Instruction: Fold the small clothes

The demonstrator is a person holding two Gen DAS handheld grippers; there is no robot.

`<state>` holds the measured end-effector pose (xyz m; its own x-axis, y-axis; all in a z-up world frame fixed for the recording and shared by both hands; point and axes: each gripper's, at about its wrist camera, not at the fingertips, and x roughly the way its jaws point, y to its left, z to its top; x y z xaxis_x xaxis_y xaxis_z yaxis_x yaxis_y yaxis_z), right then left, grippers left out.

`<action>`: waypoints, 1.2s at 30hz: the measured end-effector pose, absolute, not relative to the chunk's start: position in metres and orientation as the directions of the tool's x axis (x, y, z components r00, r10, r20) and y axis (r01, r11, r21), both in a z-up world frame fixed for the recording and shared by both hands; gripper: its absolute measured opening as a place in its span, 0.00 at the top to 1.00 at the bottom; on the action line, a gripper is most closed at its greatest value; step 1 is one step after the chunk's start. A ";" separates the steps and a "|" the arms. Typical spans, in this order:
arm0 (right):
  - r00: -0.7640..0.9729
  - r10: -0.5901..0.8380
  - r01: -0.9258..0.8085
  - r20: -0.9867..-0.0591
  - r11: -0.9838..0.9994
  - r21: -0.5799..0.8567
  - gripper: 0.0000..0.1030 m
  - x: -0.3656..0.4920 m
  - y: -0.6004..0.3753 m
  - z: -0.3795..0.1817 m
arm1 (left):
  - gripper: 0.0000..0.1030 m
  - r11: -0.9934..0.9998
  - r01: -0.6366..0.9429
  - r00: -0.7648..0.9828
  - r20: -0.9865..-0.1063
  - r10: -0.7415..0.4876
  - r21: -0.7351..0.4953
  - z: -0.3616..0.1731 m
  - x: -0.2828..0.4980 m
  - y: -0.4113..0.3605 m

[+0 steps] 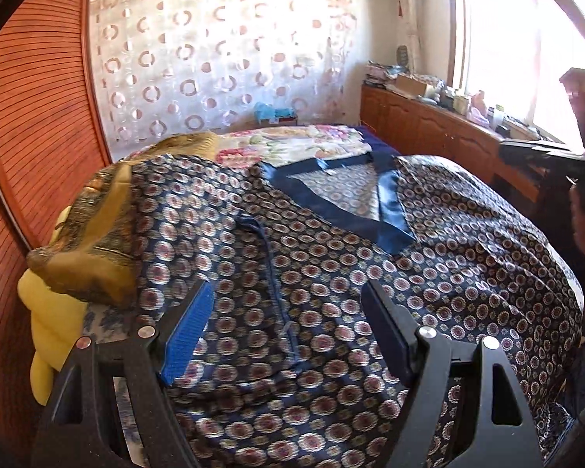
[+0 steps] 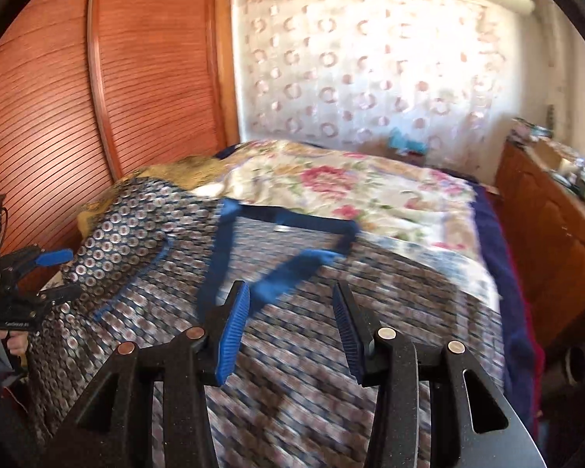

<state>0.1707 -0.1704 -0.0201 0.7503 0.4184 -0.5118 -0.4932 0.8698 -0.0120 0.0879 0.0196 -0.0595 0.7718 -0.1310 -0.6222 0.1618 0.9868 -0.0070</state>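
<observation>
Flat on the bed lies a navy medallion-print top, blue-collared.

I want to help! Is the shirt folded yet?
Not yet. The navy silky shirt with round medallions is spread flat on the bed, its blue satin collar open, no fold visible. The left gripper and right gripper are open above it, holding nothing. All the folding is left.
</observation>
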 end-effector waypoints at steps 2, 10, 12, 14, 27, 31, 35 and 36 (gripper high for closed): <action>0.778 0.393 -0.446 -0.491 0.895 0.011 0.34 0.156 -0.196 -0.021 | 0.23 0.983 0.181 0.756 -0.640 -0.139 0.000 -0.066 0.091 0.012; 0.781 0.227 -0.251 -0.582 0.967 0.041 0.31 0.137 -0.263 -0.066 | 0.23 0.971 0.240 0.664 -0.733 -0.151 0.018 -0.094 0.109 -0.013; 0.766 0.190 -0.212 -0.615 0.977 0.038 0.31 0.138 -0.272 -0.080 | 0.23 0.971 0.240 0.642 -0.753 -0.142 0.021 -0.100 0.115 -0.017; 0.747 0.179 -0.185 -0.640 0.981 0.058 0.31 0.139 -0.278 -0.092 | 0.23 0.970 0.243 0.622 -0.770 -0.142 0.018 -0.105 0.117 -0.020; 0.658 0.217 -0.130 -0.721 0.976 0.175 0.36 0.125 -0.309 -0.109 | 0.11 0.964 0.267 0.581 -0.798 -0.164 -0.003 -0.117 0.128 -0.026; 0.641 0.266 -0.142 -0.720 0.963 0.230 0.42 0.124 -0.328 -0.101 | 0.10 0.962 0.272 0.578 -0.799 -0.166 -0.003 -0.117 0.127 -0.025; 0.640 0.300 -0.173 -0.708 0.953 0.247 0.69 0.129 -0.336 -0.101 | 0.09 0.962 0.273 0.578 -0.799 -0.166 -0.002 -0.117 0.127 -0.025; 0.645 0.284 -0.173 -0.710 0.959 0.227 0.74 0.128 -0.336 -0.100 | 0.09 0.962 0.274 0.577 -0.799 -0.168 -0.005 -0.117 0.127 -0.025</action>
<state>0.1278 -0.3360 -0.0998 0.6446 0.2840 -0.7098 -0.1727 0.9585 0.2268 0.1269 -0.0246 -0.1174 0.5769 -0.1683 -0.7993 0.2738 0.9618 -0.0048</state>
